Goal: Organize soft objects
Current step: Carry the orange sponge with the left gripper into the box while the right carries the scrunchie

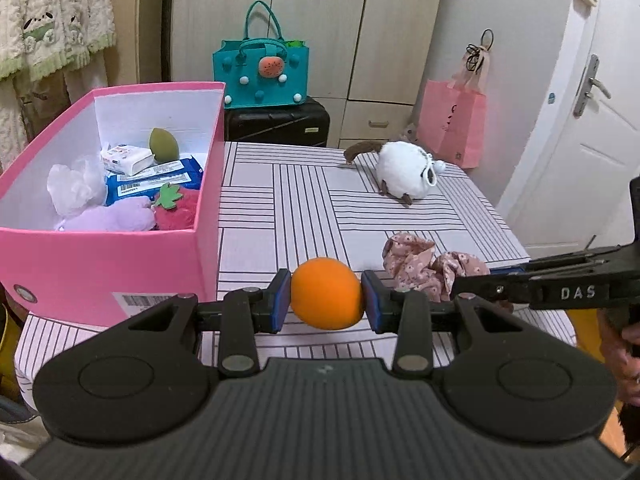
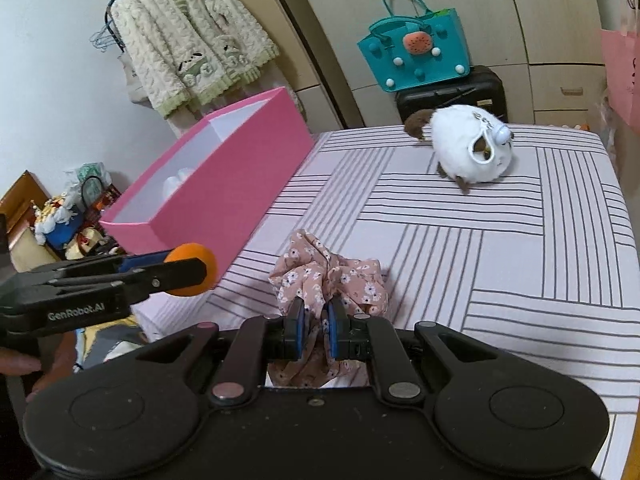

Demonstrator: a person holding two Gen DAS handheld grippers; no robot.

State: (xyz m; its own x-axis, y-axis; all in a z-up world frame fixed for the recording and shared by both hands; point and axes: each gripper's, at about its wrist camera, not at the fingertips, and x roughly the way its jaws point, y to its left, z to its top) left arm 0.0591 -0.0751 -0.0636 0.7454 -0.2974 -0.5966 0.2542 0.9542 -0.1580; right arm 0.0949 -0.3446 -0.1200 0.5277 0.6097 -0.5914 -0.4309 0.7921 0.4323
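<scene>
My left gripper (image 1: 326, 300) is shut on an orange foam ball (image 1: 327, 293), held above the striped table near the pink box (image 1: 100, 264); in the right wrist view the ball (image 2: 196, 268) shows at the left. My right gripper (image 2: 314, 330) is shut on a pink floral scrunchie (image 2: 328, 276), lifted off the table; the scrunchie (image 1: 424, 264) shows just right of the ball in the left wrist view. The pink box (image 2: 224, 184) holds several soft items, among them a red strawberry plush (image 1: 178, 210) and a purple plush (image 1: 112, 218). A white plush toy (image 1: 404, 176) (image 2: 472, 148) lies at the table's far side.
The striped tablecloth (image 1: 304, 200) covers the table. A teal felt bag (image 1: 262, 72) sits on a black suitcase (image 1: 276, 124) behind the table. A pink paper bag (image 1: 452, 124) hangs at the right by a white door. A knitted cardigan (image 2: 188, 36) hangs at the left.
</scene>
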